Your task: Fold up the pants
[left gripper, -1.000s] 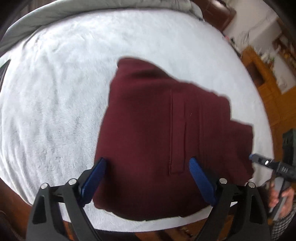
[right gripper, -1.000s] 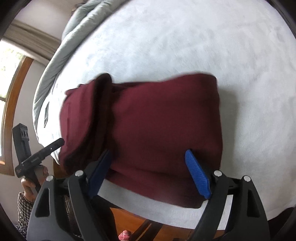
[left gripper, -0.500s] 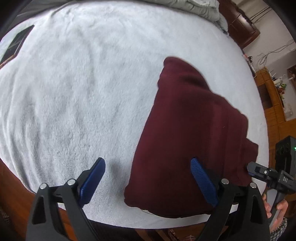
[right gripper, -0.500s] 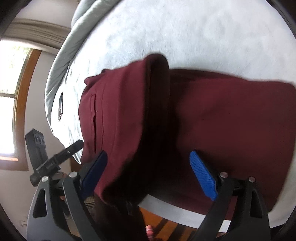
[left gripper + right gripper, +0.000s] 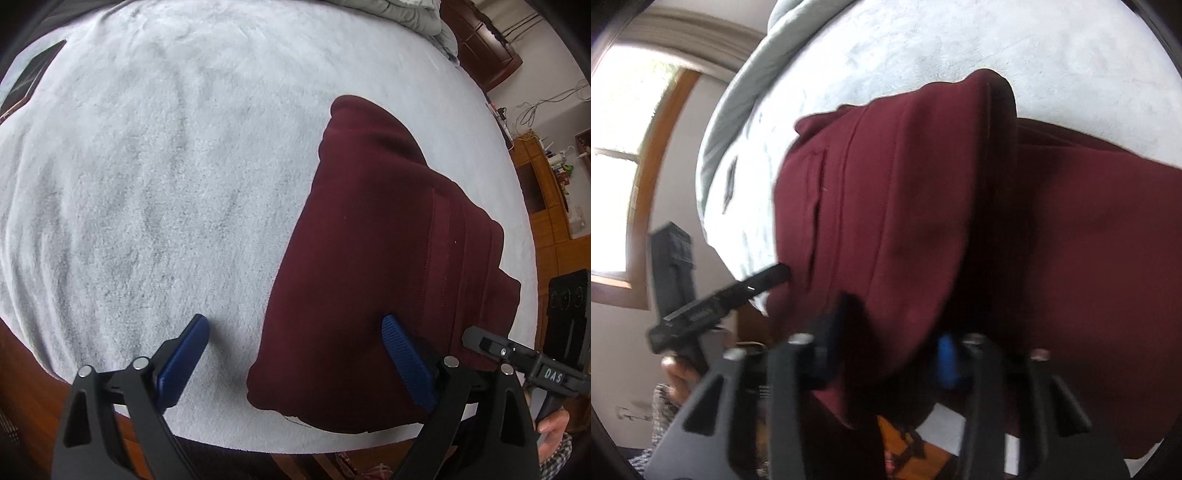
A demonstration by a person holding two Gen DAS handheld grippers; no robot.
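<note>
The dark red pants (image 5: pixel 388 258) lie folded in a thick stack near the front edge of the white fleece blanket (image 5: pixel 147 184). My left gripper (image 5: pixel 295 354) is open and empty, its right finger over the stack's near left corner. In the right wrist view my right gripper (image 5: pixel 890 350) has closed in on the near edge of the pants (image 5: pixel 886 221); a raised fold of cloth sits between its blue pads. The left gripper's body also shows in the right wrist view (image 5: pixel 713 306).
A grey duvet (image 5: pixel 738 110) is bunched along the far side of the bed. A dark flat device (image 5: pixel 29 77) lies on the blanket at far left. Wooden furniture (image 5: pixel 546 192) and floor lie to the right, a window (image 5: pixel 624 147) to the left.
My left gripper has swung left, so the pants now sit to the right of its view. My right gripper has moved in on the pants' near edge and closed on the cloth.
</note>
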